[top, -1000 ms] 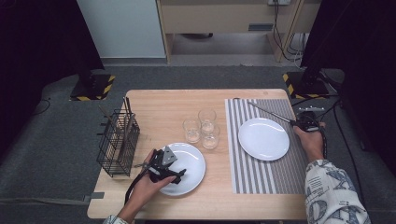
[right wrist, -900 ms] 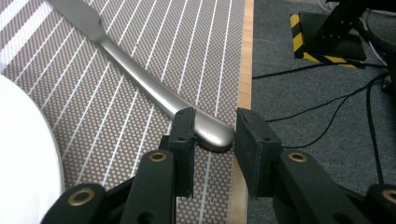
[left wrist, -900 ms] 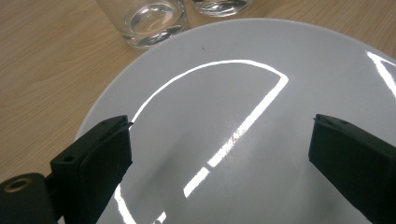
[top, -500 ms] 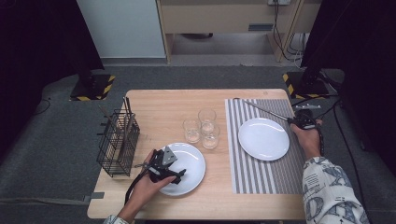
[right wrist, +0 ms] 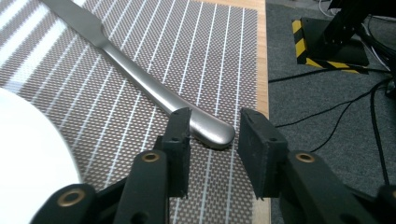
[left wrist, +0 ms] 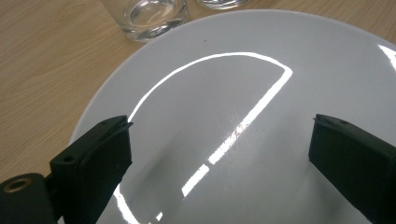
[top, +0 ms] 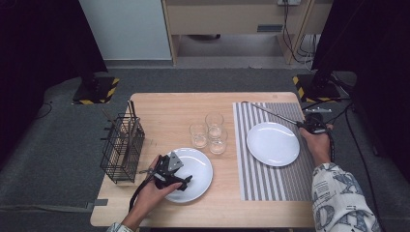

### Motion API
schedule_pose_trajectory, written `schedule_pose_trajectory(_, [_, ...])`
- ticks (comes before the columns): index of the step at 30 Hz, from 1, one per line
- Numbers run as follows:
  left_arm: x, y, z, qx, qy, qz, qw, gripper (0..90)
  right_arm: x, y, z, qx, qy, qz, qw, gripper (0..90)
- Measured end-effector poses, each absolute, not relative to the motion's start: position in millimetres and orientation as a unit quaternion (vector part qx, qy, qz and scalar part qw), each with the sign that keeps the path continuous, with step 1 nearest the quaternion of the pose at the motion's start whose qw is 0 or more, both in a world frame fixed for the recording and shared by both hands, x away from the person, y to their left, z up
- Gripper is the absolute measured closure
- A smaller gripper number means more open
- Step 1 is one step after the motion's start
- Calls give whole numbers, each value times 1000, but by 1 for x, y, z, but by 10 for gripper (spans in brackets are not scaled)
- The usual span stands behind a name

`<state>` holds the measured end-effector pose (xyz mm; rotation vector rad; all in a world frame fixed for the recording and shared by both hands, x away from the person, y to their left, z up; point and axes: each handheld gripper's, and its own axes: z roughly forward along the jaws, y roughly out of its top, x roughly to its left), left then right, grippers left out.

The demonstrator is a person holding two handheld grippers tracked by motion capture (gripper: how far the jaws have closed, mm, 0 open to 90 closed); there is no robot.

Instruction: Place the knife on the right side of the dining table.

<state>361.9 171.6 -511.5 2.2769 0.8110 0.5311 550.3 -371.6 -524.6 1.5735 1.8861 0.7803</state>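
Observation:
My left gripper (top: 183,181) hovers low over a white plate (top: 199,166) near the table's front left. Its jaws stand wide open above the plate's glossy surface (left wrist: 233,70), with nothing between them (left wrist: 219,126). My right gripper (top: 309,123) is at the right edge of a striped placemat (top: 270,179). A steel knife (top: 273,114) lies diagonally on the mat. The rounded end of the knife's handle (right wrist: 210,130) sits between the right jaws (right wrist: 215,116); the left jaw is at the handle and a gap remains on the right side. A second white plate (top: 273,143) rests on the mat.
Three empty glasses (top: 214,121) stand clustered mid-table between the plates; one glass (left wrist: 154,14) is just beyond the left plate. A black wire basket (top: 122,147) with cutlery stands at the left edge. The table's right edge (right wrist: 261,70) drops to grey floor with cables.
My right gripper has shifted slightly away from the person along the mat's right edge. The left gripper and the plates have stayed put.

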Motion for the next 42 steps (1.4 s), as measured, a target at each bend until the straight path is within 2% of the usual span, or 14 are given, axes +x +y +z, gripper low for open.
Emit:
schedule_pose_trajectory(6, [362, 172, -510, 869, 308, 208, 327, 49, 539, -367, -522, 580, 708, 301, 268, 786])
schedule_pose_trajectory(8, [361, 172, -509, 869, 307, 209, 326, 49, 538, -364, -523, 577, 713, 299, 263, 800])
schedule_pose_trajectory(42, [361, 167, -511, 870, 306, 205, 328, 50, 572, -362, -530, 599, 701, 277, 272, 784])
